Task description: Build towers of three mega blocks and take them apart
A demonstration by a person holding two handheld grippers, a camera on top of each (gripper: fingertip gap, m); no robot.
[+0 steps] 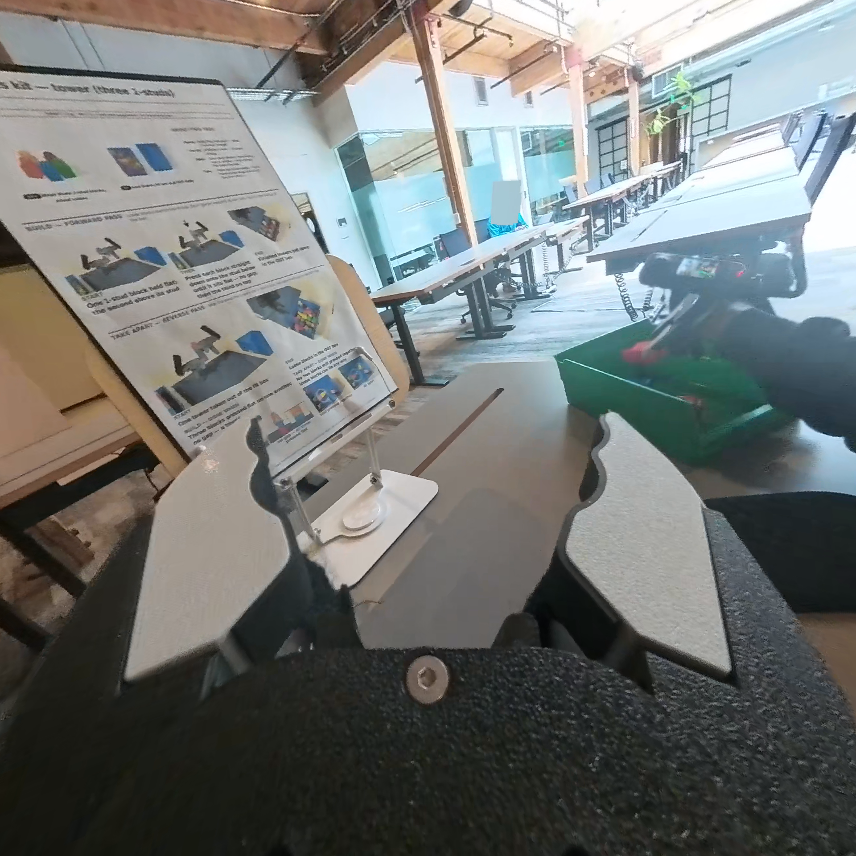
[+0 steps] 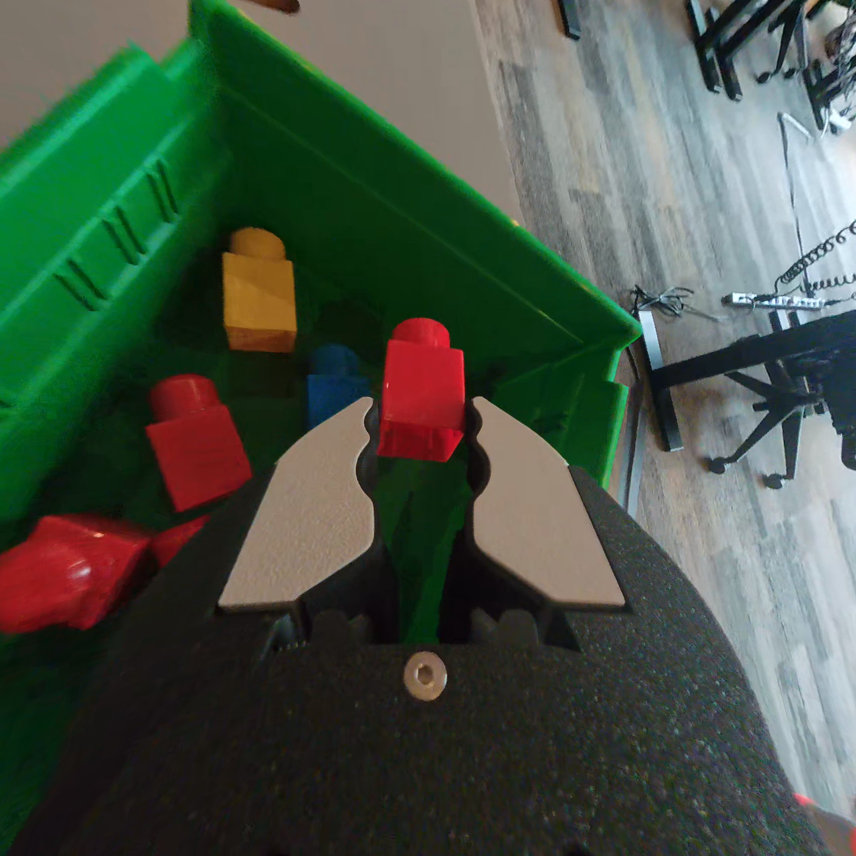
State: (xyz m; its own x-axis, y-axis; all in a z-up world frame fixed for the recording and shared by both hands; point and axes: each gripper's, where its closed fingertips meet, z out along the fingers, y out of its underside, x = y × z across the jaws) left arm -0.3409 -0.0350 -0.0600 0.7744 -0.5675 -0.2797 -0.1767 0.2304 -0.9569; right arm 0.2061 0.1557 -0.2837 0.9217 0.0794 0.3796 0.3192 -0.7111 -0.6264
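Fingers (image 2: 370, 417) of the right gripper pinch a red block (image 2: 424, 393) by its flat sides, over the green bin (image 2: 393, 194). It looks light, hard and smooth. Left fingers (image 1: 259, 444) are spread, holding nothing.

Glossy plastic is seen in the red block (image 2: 422, 393) between the fingertips. Matt, ribbed plastic forms the green bin (image 2: 324, 185) around it.

The bin (image 2: 324, 153) was bright green, holding red blocks (image 2: 197, 440), one yellow block (image 2: 259, 301) and one blue block (image 2: 333, 384). The gripper fingers (image 2: 305, 505) were pale grey on speckled black.
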